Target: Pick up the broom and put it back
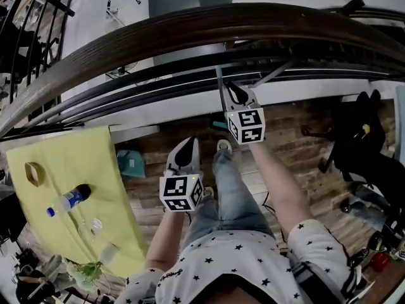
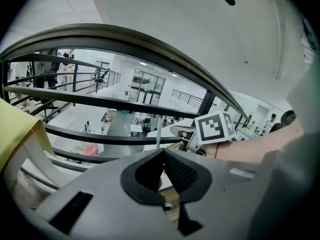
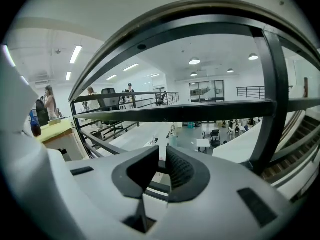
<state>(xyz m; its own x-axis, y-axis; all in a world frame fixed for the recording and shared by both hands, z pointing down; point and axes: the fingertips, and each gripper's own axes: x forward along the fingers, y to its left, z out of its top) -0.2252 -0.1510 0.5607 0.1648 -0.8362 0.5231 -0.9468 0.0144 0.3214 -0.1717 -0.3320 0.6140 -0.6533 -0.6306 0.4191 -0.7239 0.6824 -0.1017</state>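
both empty: left gripper [image 2: 163, 156] jaws pressed together, right gripper [image 3: 161, 156] jaws slightly spread; draw the right straight back without nudging the broom handle [image 1: 221, 87].

Grippers: two, left gripper [image 1: 188, 145] and right gripper [image 1: 233, 88]
Broom [image 1: 219, 80]: one
Water bottle [image 1: 69, 199]: one
Yellow cloth [image 1: 95, 163]: one
Tape roll [image 1: 35, 173]: one

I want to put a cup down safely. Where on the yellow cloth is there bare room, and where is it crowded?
The cloth is bare along its far strip, between the tape roll and its right edge, above the bottle. Its right side beside the bottle also looks free. The near end is crowded: glasses and a plant.
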